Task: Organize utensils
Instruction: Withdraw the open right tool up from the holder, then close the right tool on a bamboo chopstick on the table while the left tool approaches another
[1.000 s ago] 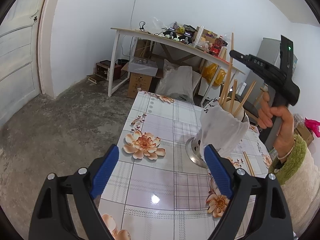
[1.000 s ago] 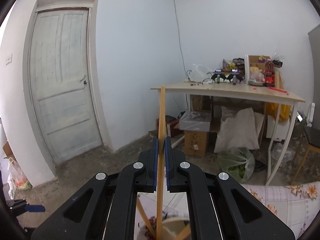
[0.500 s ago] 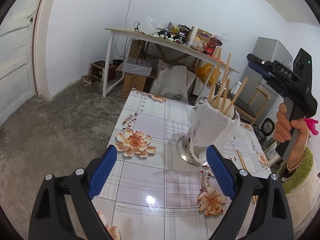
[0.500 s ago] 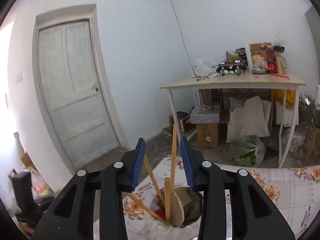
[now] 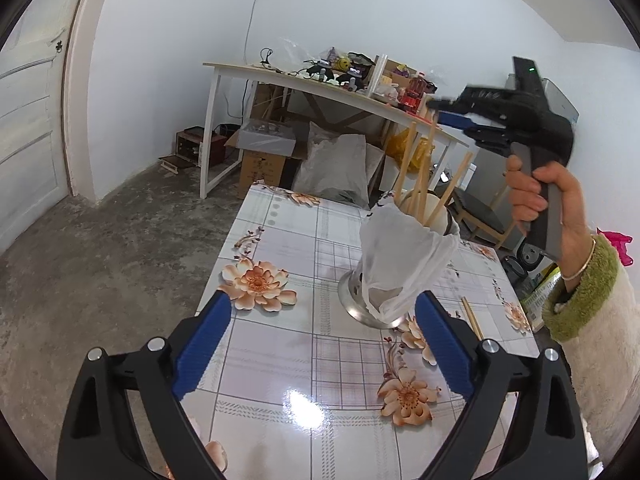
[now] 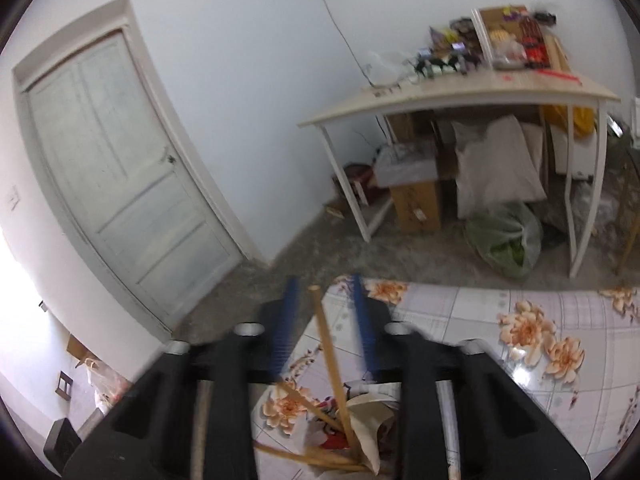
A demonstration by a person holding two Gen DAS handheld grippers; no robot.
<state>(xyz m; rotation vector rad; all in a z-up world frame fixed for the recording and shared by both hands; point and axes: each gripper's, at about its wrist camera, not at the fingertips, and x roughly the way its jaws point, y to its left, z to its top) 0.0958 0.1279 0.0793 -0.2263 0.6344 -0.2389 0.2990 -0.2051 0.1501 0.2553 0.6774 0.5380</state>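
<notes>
White walls [image 5: 360, 8] and a pale panelled door [image 6: 120, 168] enclose a rough grey concrete floor [image 5: 100, 256], where a cluttered white-legged side table [image 5: 304, 84] shelters cardboard boxes [image 5: 260, 168] and sacks [image 5: 336, 164].

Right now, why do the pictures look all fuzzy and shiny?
Right wrist view: motion blur smears the right tongs and the chopsticks. Left wrist view: mostly sharp, with white glare on the glossy tabletop; the fisheye lens bends the door frame.
</notes>
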